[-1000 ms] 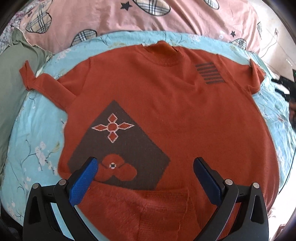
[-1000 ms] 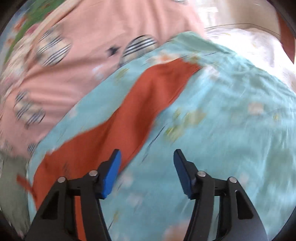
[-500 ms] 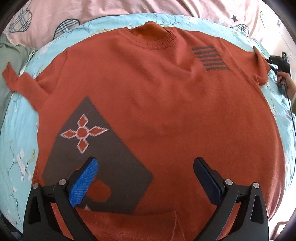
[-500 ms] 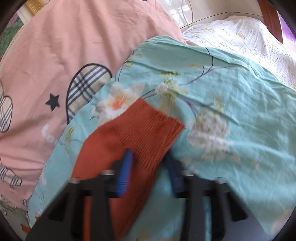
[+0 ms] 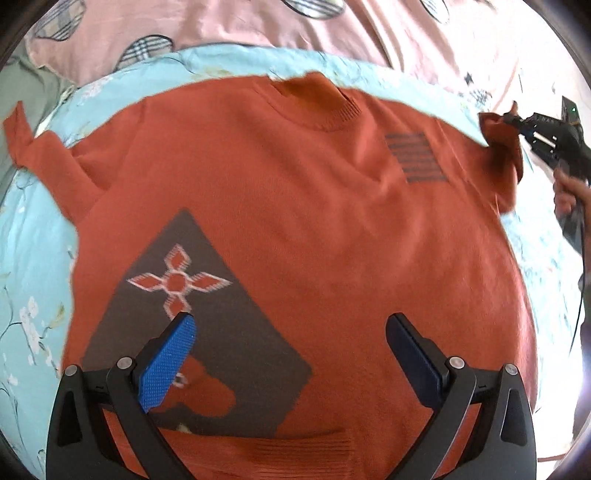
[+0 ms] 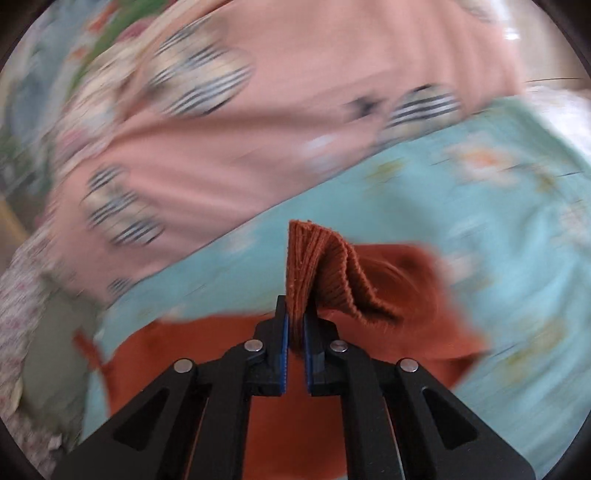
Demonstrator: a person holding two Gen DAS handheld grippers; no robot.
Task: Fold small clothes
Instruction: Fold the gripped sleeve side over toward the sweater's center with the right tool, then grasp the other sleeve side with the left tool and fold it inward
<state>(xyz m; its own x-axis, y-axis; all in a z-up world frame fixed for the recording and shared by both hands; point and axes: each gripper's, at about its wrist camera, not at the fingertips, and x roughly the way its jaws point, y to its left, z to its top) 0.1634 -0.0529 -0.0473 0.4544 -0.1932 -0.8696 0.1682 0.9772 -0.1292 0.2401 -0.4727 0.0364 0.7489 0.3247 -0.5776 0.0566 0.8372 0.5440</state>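
I'm pinching the sweater (image 5: 295, 221) cuff (image 6: 325, 269) in my right gripper (image 6: 295, 332), ready to fold it toward nine o'clock; left gripper (image 5: 291, 354) is hovering wide.

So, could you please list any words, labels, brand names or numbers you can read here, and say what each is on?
None: no readable text in either view.
The orange sweater carries only patterns: a dark striped patch and a flower motif.
The pink quilt shows stars and plaid shapes, no letters.
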